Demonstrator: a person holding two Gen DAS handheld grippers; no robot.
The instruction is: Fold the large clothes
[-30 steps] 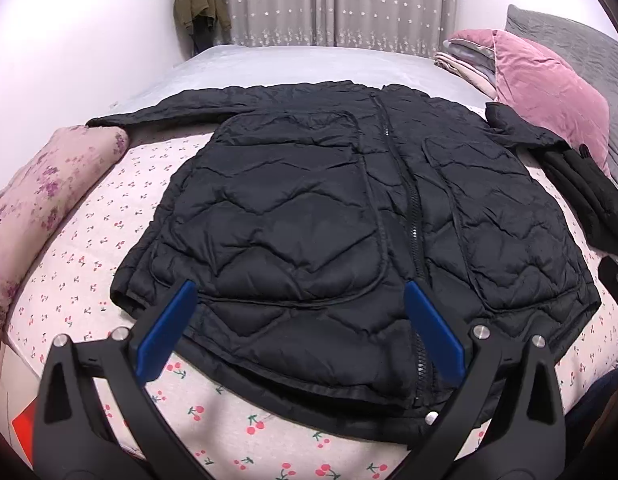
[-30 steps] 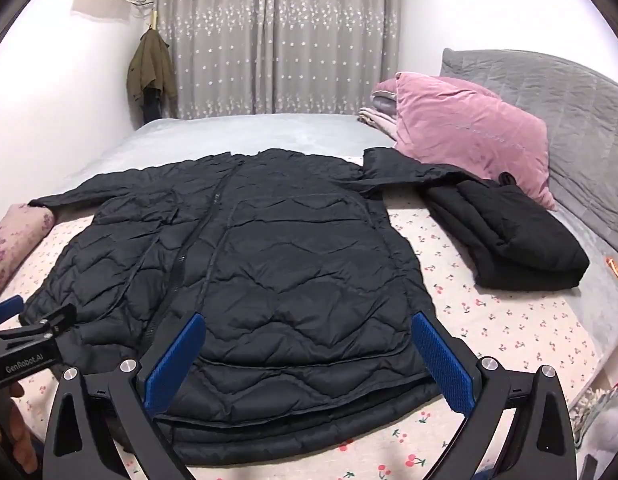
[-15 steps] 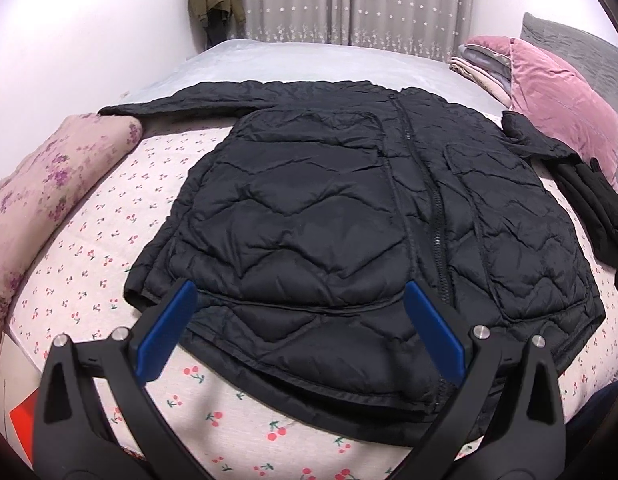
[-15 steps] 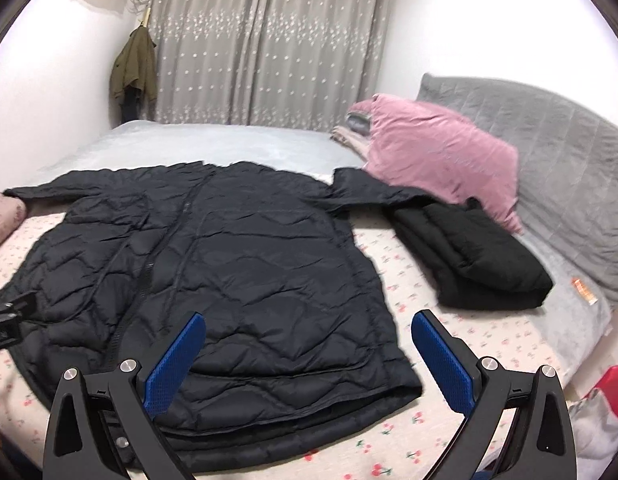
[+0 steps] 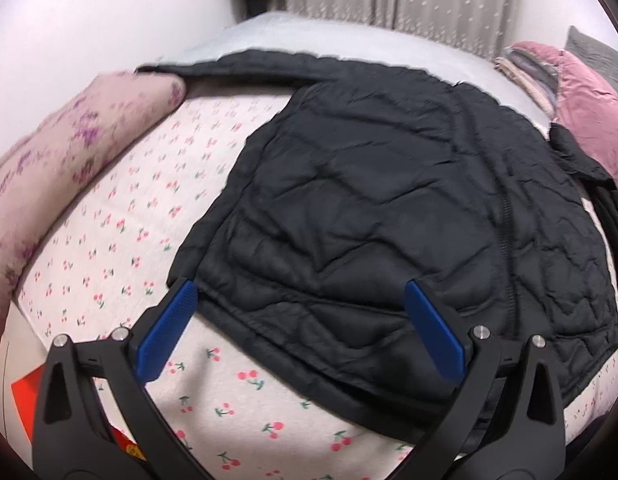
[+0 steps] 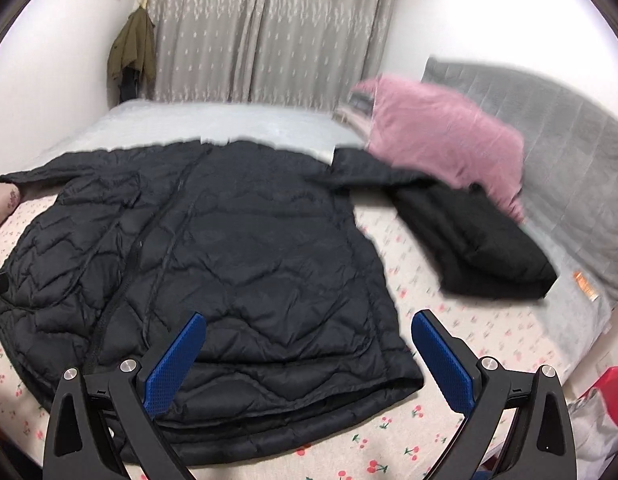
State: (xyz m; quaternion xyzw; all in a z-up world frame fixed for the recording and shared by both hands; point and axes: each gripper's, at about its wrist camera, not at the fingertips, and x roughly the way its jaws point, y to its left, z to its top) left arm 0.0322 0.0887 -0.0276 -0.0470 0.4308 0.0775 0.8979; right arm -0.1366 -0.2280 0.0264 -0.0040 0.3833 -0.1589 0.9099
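- Two grippers, left (image 5: 297, 320) and right (image 6: 309, 350), hover spread wide and empty over the near hem.
- Just beyond lies the jacket (image 6: 229, 240), flat and zipped on the cherry sheet (image 5: 121, 236), sleeves out to both sides; no fold started, by my read.
- Right of it, a folded black bundle (image 6: 481, 248) looks finished.
- Farthest back, a pink pillow (image 6: 441, 140).

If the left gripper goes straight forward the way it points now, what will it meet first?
Most likely the black quilted jacket, near its lower hem, which lies between the open fingers of the left gripper. Depth is unclear, so it may touch the cherry-print sheet first.
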